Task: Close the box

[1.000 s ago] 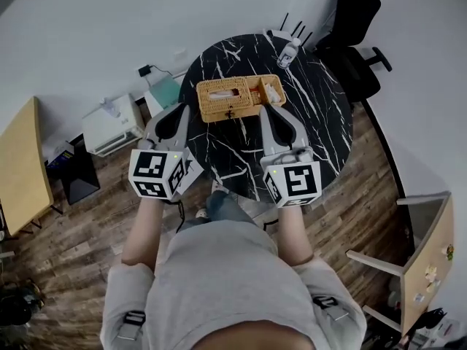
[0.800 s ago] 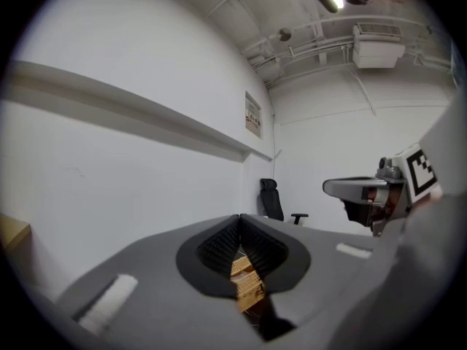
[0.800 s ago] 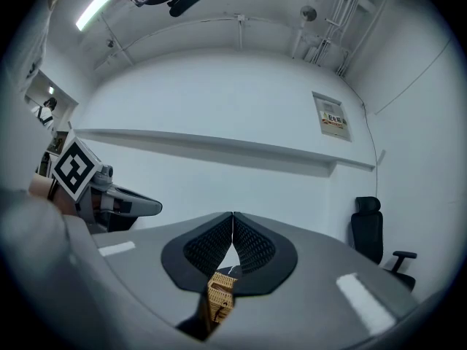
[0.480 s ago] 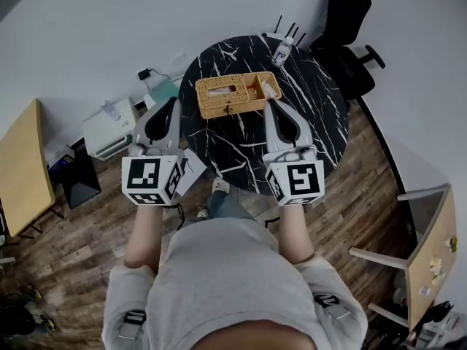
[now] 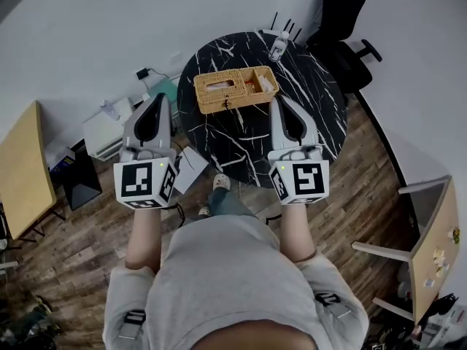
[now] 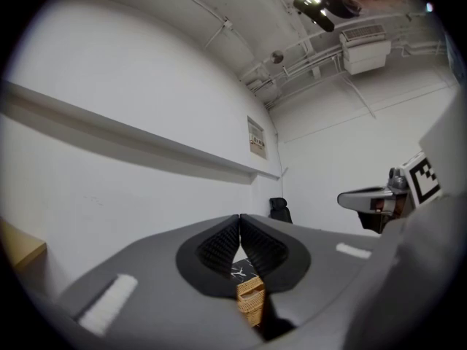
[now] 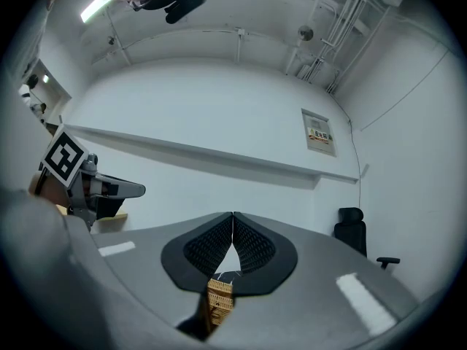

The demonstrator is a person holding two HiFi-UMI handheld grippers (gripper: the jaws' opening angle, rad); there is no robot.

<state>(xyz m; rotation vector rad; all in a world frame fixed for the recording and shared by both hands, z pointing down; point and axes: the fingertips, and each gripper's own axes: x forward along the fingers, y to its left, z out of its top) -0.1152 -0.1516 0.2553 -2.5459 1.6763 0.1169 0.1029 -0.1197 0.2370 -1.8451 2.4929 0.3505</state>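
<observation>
The wicker box [image 5: 230,90] is seen on the black marble table [image 5: 306,86]. Its slotted lid appears to lie flat, so the closing is judged done, though one end compartment is seen uncovered. The left gripper [image 5: 156,99] and right gripper [image 5: 282,102] are held clear of it, with their fingers [image 6: 219,246] pressed together on nothing.

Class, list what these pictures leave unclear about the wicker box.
- Head view: the wicker box is too small to tell what lies in its right-hand compartment or how its clasp stands.
- Left gripper view: the box is mostly hidden behind the left gripper.
- Right gripper view: likewise, behind the right gripper.
</observation>
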